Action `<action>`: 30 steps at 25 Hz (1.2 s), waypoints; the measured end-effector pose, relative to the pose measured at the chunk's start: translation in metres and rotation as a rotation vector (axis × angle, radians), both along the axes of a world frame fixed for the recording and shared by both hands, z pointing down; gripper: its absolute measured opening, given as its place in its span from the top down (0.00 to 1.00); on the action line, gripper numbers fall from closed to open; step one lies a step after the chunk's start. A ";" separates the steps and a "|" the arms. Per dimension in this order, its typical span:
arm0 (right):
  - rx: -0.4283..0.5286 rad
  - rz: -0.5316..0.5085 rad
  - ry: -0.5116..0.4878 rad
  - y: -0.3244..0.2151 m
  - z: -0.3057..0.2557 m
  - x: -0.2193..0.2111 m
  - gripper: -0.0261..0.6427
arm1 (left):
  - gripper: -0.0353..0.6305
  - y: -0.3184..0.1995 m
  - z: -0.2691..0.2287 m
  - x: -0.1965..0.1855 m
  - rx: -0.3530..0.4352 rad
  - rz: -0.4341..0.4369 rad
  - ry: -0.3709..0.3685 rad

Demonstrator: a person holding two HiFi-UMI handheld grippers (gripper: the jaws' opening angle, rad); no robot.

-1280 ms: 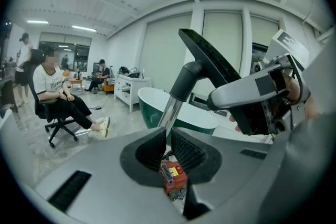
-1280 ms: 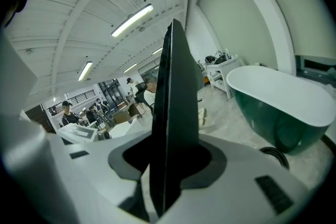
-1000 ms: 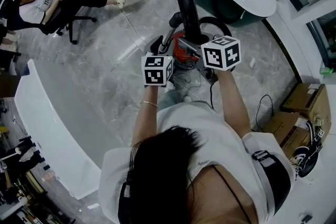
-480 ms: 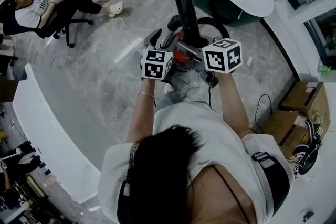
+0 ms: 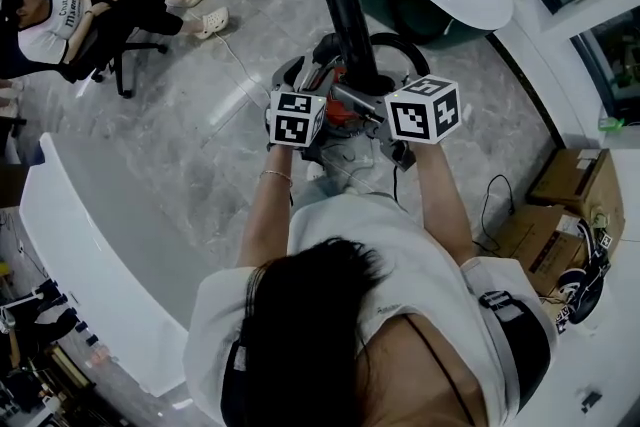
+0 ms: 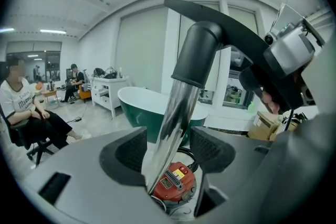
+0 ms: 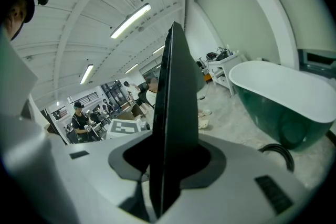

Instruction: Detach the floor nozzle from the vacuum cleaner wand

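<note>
Left gripper [image 6: 168,153]: jaws opening, close to their widest. The shiny chrome wand tube [image 6: 176,113] stands between the 2 pads, with a gap showing on the right pad's side, so nothing is clamped.

Right gripper [image 7: 167,159]: jaws closed on the flat black plastic floor nozzle [image 7: 176,107], seen edge-on.

The nozzle sits at the wand's upper end, joined through a black collar [image 6: 202,52]. It is raised above the round red vacuum canister [image 6: 176,182], which is on the grey marble floor [image 5: 200,125]. A green-and-white bathtub [image 6: 144,105] is behind.
</note>
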State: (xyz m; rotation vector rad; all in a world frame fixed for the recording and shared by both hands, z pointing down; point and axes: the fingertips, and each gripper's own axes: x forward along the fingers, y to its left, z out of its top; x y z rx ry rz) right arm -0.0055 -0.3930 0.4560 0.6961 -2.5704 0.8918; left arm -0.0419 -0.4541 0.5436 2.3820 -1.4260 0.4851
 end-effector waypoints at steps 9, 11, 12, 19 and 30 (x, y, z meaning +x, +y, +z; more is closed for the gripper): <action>-0.021 -0.020 -0.011 0.001 0.001 -0.001 0.74 | 0.59 -0.007 0.008 0.009 0.009 0.019 0.008; -0.020 -0.023 -0.008 0.002 0.002 -0.001 0.74 | 0.59 -0.008 0.007 0.009 0.020 0.018 0.012; -0.020 -0.024 -0.006 0.002 0.002 -0.001 0.74 | 0.59 -0.008 0.006 0.008 0.026 0.019 0.014; -0.022 -0.029 -0.007 0.001 0.001 -0.001 0.74 | 0.68 -0.011 0.003 0.008 0.058 0.026 -0.003; -0.068 -0.097 -0.033 0.008 0.001 0.000 0.75 | 0.68 -0.008 0.004 0.011 0.046 0.051 0.024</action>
